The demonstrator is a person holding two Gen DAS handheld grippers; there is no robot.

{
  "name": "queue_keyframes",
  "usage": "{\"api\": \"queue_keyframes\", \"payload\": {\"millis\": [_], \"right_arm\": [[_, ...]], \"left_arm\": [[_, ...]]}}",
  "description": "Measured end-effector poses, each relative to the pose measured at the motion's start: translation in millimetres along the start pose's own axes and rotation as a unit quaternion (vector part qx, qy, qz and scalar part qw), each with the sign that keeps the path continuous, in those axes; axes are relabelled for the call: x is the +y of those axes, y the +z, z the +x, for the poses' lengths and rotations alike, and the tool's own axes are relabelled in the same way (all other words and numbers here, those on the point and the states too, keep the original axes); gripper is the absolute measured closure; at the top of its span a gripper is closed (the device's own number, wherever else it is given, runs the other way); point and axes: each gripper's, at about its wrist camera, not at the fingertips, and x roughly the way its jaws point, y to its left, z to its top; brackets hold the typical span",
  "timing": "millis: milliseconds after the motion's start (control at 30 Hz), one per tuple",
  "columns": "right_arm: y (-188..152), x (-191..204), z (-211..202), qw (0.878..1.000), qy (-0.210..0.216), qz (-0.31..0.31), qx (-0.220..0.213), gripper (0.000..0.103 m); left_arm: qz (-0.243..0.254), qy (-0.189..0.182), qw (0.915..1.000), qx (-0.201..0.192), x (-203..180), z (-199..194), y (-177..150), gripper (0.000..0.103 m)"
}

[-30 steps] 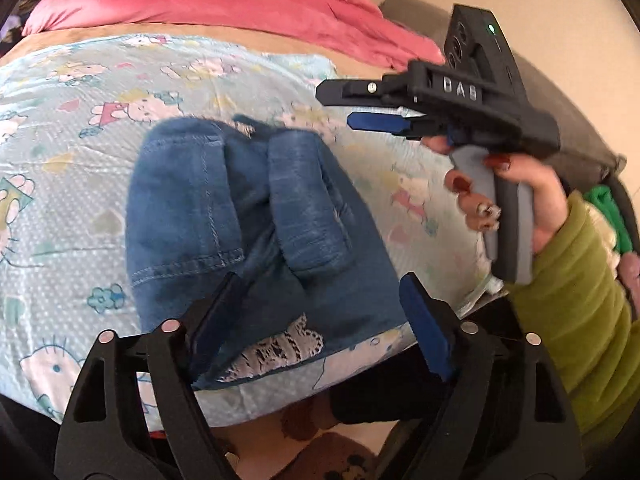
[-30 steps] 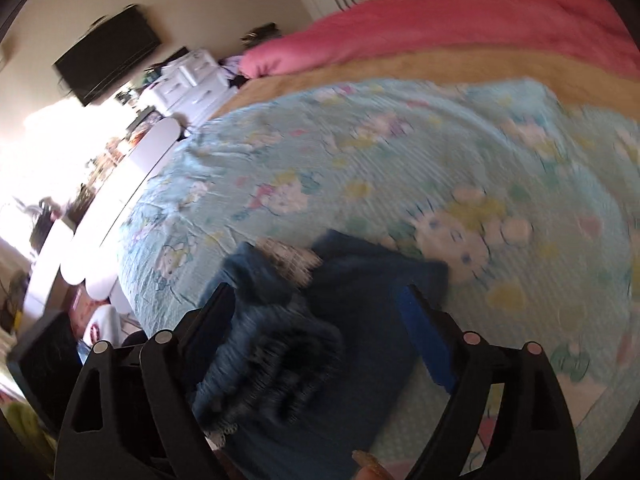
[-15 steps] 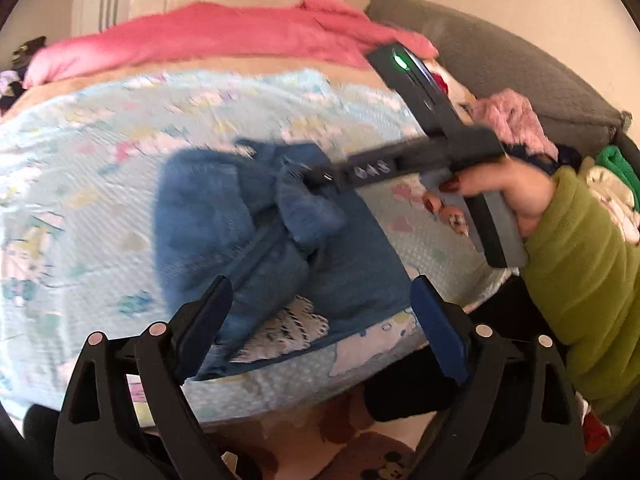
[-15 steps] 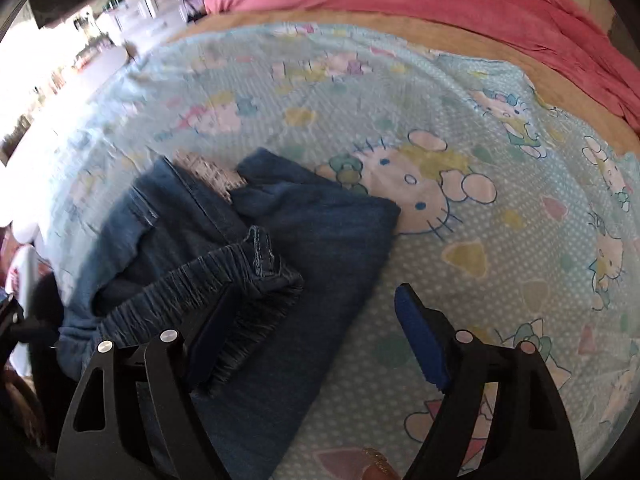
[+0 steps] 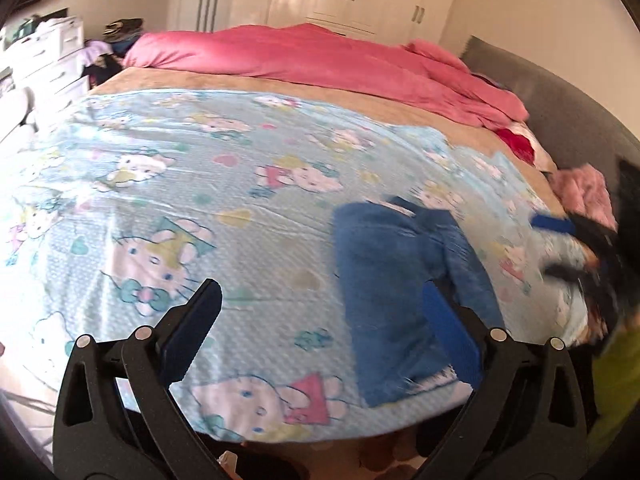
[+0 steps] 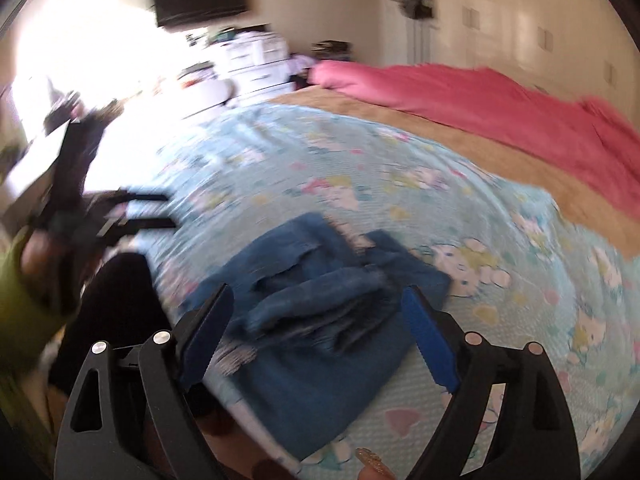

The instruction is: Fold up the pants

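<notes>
Both tongs have been drawn back from the folded jeans (image 6: 320, 300), left tongs (image 5: 320, 332) and right tongs (image 6: 316, 332) spread empty. Jeans lie near the bed's (image 5: 200, 200) edge; folding seems finished, perhaps needing tidying.

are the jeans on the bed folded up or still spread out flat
Folded: the jeans lie as a compact layered bundle on the blue sheet, with neither gripper holding them.

Pants (image 6: 320, 312): blue denim. Sheet (image 5: 200, 200): light blue with white cartoon cats, pastel hearts. Blanket (image 5: 320, 60): pink. Under-sheet (image 6: 480, 140): tan. Hand-held gripper (image 5: 320, 340): black, blue pads. Sleeve (image 6: 20, 300): green.
</notes>
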Motion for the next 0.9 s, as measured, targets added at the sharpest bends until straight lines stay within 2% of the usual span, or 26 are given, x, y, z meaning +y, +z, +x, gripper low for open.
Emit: {"api": "queue_keyframes", "payload": {"millis": [133,267,300,333,467,500,567,800,833,867,900], "right_arm": [[-8.3,45.4,10.3,0.995,-0.017,-0.096,0.01,0.018],[-19.3,77.4,17.9,0.986,-0.002,-0.165,0.011,0.019],[-20.6,81.5,19.9,0.985,0.001,-0.173,0.012,0.02],[-22.5,86.5,24.5,0.983,0.002,-0.181,0.013,0.021],[-32.4,100.1,40.6,0.977,-0.009,-0.211,0.029,0.047],[-35.2,103.2,45.0,0.976,-0.013,-0.215,0.033,0.051],[-38.5,104.8,54.1,0.974,-0.018,-0.221,0.042,0.065],[-35.8,108.6,70.8,0.966,-0.026,-0.255,0.041,0.066],[-35.7,108.4,75.6,0.964,-0.025,-0.26,0.047,0.069],[-35.9,106.9,80.9,0.963,-0.02,-0.264,0.056,0.088],[-37.3,105.2,86.3,0.962,-0.007,-0.262,0.073,0.098]], "left_arm": [[0.0,-0.001,1.0,0.006,2.4,3.8,5.1,0.009],[0.008,-0.021,0.9995,0.021,-7.8,22.2,10.1,0.01],[0.009,-0.025,0.9993,0.025,-9.6,27.2,11.3,0.011],[0.013,-0.034,0.9989,0.03,-13.3,32.9,13.7,0.017],[0.012,-0.068,0.9955,0.065,-21.2,63.0,21.4,0.045],[0.013,-0.075,0.9946,0.071,-23.0,70.3,22.9,0.047],[0.02,-0.073,0.9941,0.078,-27.5,82.2,25.0,0.051],[0.037,-0.081,0.99,0.11,-43.3,114.6,23.5,0.052],[0.042,-0.078,0.9899,0.111,-45.6,118.2,22.7,0.052],[0.044,-0.073,0.9899,0.113,-46.8,121.8,22.1,0.052],[0.043,-0.072,0.9897,0.115,-47.2,125.1,21.5,0.052]]}}
